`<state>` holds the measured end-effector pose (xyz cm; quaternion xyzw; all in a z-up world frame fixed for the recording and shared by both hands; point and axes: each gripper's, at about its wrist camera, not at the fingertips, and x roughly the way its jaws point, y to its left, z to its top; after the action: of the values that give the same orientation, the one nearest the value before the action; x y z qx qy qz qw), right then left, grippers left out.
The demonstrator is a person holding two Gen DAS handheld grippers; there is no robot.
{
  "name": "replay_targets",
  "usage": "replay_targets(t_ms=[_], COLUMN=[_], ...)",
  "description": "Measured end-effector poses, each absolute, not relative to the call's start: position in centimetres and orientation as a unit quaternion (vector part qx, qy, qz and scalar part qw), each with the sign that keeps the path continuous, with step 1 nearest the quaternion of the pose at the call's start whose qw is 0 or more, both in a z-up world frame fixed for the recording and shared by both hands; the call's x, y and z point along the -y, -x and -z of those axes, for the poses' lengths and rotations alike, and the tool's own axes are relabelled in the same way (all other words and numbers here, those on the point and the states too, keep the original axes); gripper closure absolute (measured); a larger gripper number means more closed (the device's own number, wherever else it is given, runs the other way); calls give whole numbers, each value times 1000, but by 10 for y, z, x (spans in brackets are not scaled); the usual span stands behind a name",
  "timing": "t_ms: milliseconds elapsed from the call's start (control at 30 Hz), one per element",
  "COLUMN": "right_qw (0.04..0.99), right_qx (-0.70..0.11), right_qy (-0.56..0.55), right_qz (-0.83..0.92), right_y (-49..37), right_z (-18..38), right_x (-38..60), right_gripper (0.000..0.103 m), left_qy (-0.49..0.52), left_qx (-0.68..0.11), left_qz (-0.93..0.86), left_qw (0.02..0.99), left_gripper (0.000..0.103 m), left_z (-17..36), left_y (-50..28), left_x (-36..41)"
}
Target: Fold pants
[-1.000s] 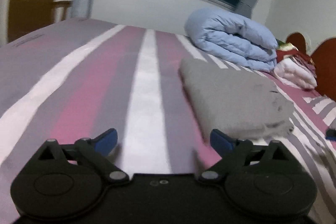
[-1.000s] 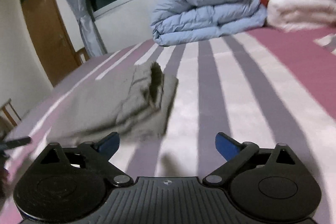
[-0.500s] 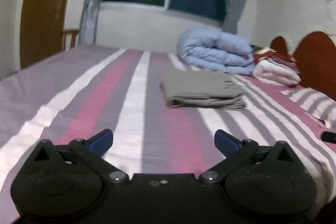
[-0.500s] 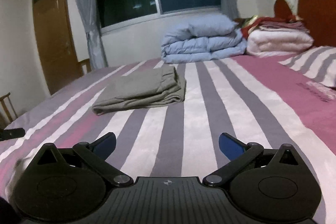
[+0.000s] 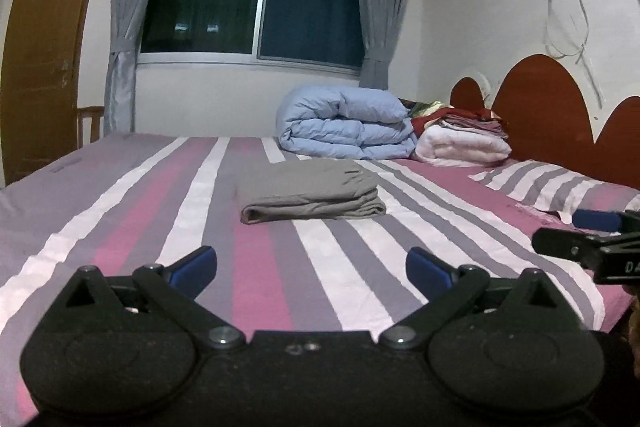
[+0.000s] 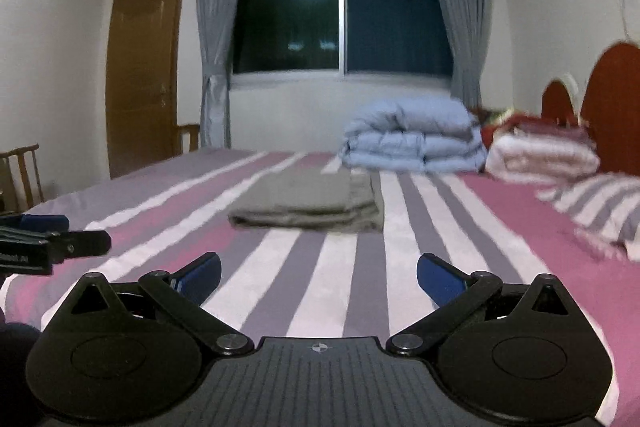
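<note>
The grey pants (image 5: 310,193) lie folded into a flat rectangular bundle in the middle of the striped bed (image 5: 132,211); the right wrist view shows the same pants (image 6: 308,205) straight ahead. My left gripper (image 5: 312,267) hovers over the bed's near edge, well back from the bundle, open, with nothing between its blue fingertips. My right gripper (image 6: 319,275) is likewise back at the near edge, open and empty. The right gripper (image 5: 592,231) shows at the right edge of the left wrist view; the left gripper (image 6: 40,237) shows at the left edge of the right wrist view.
A folded light-blue duvet (image 5: 346,127) and a stack of white and red bedding (image 5: 464,139) sit at the far side by the red headboard (image 5: 544,107). A striped pillow (image 5: 560,183) lies at the right. Wooden chairs (image 6: 24,171) and a door (image 6: 142,75) stand at the left.
Both grippers have pulled back from the folded pants toward the near edge of the bed and risen slightly. The pants stay put and now look smaller and farther away.
</note>
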<state>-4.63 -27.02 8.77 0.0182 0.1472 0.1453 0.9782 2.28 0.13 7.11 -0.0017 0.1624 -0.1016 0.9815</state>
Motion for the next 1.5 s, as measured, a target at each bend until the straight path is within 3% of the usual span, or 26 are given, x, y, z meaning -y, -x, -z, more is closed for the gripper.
replay_targets(t_ms=[167, 367, 1500], right_qw=[979, 975, 975], right_qx=[-159, -188, -186], right_qy=[-20, -41, -23], right_qz=[-129, -114, -119], right_y=[34, 18, 17], right_z=[-72, -65, -61], right_x=[268, 274, 274], right_gripper=[0, 0, 0], left_qy=[12, 18, 12], left_qx=[-174, -174, -176], left_qz=[109, 86, 88], left_qw=[979, 981, 980], left_gripper=[6, 6, 6], left_z=[-47, -44, -46], left_y=[-28, -29, -26], left_x=[0, -3, -7])
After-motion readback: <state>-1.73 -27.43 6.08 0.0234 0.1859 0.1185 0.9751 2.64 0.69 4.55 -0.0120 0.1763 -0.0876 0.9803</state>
